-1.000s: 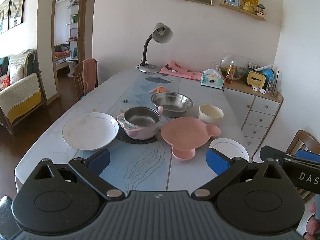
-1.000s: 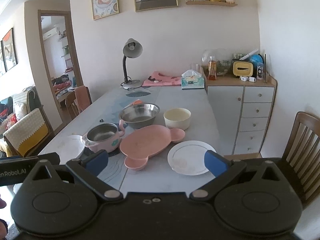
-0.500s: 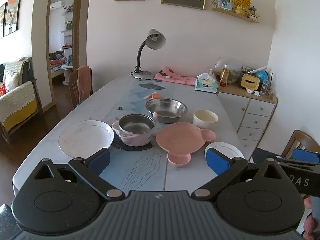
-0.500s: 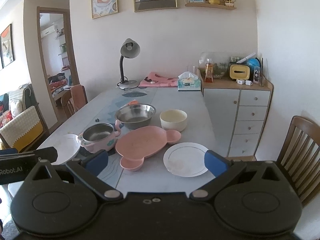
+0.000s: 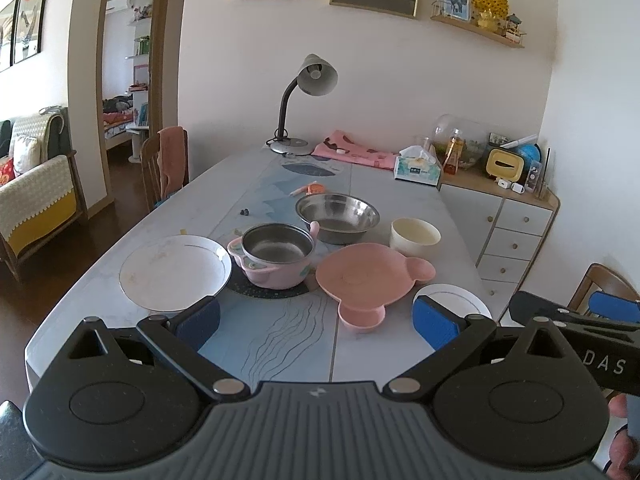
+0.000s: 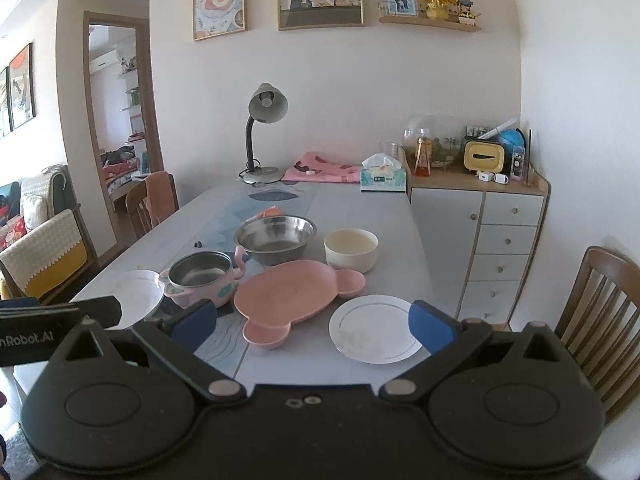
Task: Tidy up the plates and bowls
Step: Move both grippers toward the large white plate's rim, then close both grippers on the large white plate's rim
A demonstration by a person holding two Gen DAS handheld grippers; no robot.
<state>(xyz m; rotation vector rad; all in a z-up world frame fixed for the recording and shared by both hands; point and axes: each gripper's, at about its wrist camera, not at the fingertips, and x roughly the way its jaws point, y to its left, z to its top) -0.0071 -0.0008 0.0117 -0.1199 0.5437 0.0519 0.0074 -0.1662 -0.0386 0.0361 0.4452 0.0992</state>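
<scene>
On the table stand a large white plate (image 5: 174,272), a pink pot with a steel inside (image 5: 276,258), a steel bowl (image 5: 337,212), a cream bowl (image 5: 415,236), a pink bear-shaped plate (image 5: 366,280) and a small white plate (image 5: 452,296). My left gripper (image 5: 316,320) is open and empty, above the near table edge. My right gripper (image 6: 312,326) is open and empty, just before the small white plate (image 6: 376,334) and the pink plate (image 6: 292,292). The pot (image 6: 198,282), steel bowl (image 6: 275,236) and cream bowl (image 6: 351,248) also show there.
A desk lamp (image 5: 310,92), a pink cloth (image 5: 352,150) and a tissue box (image 5: 416,168) stand at the table's far end. A white drawer cabinet (image 6: 476,248) is to the right, with a wooden chair (image 6: 600,320) near it. Another chair (image 5: 166,164) stands left.
Both grippers have risen and tilted slightly, so the dishes sit lower in both views. Nothing on the table has moved. Both stay open.
</scene>
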